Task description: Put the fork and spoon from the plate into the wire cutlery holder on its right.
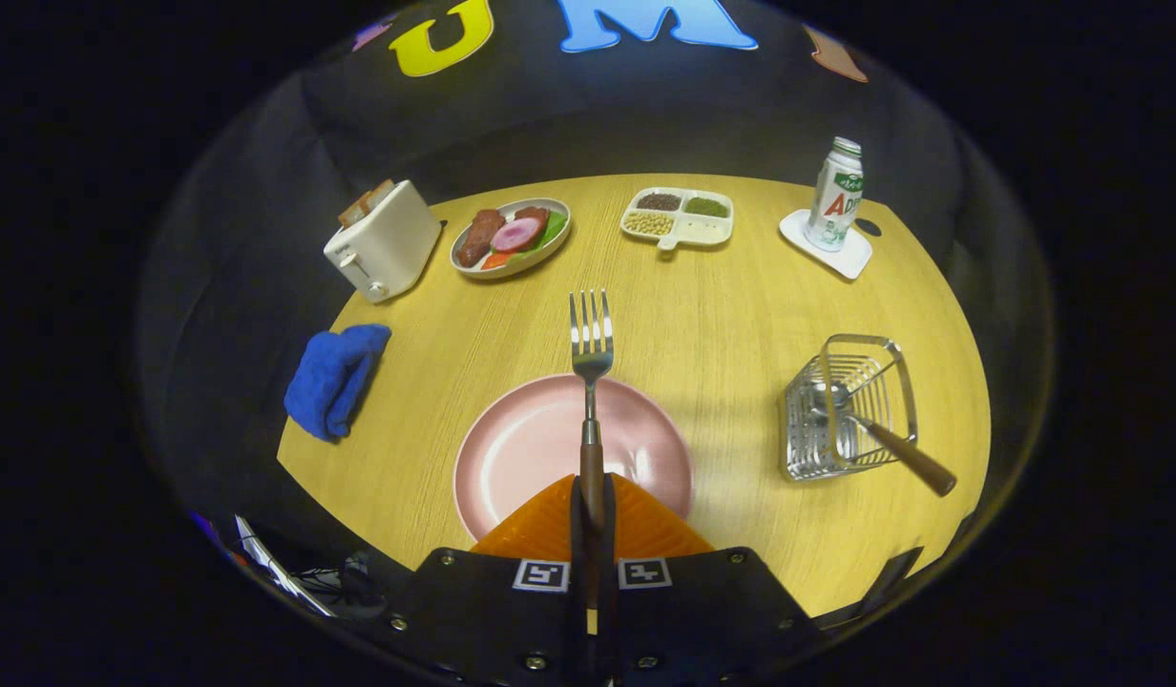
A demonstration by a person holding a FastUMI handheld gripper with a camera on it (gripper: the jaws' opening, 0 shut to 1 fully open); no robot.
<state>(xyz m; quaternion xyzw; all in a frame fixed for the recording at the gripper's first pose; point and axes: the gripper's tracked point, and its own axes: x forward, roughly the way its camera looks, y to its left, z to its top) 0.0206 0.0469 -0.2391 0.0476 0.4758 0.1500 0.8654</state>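
My gripper [593, 501] is shut on the brown handle of a fork [591, 358], both fingers pressing on it. The fork points straight ahead, its metal tines raised over the far rim of the pink plate [521, 448], which lies just under and ahead of the fingers. To the right of the plate stands the wire cutlery holder [841, 405]. A spoon [884, 439] with a brown handle rests in it, bowl down inside, handle leaning out toward the table's near right edge.
A blue cloth [335, 377] lies left of the plate near the table edge. Farther back stand a white toaster [383, 239], a plate of food [512, 237], a divided dish of grains [679, 217] and a bottle [834, 194] on a white coaster.
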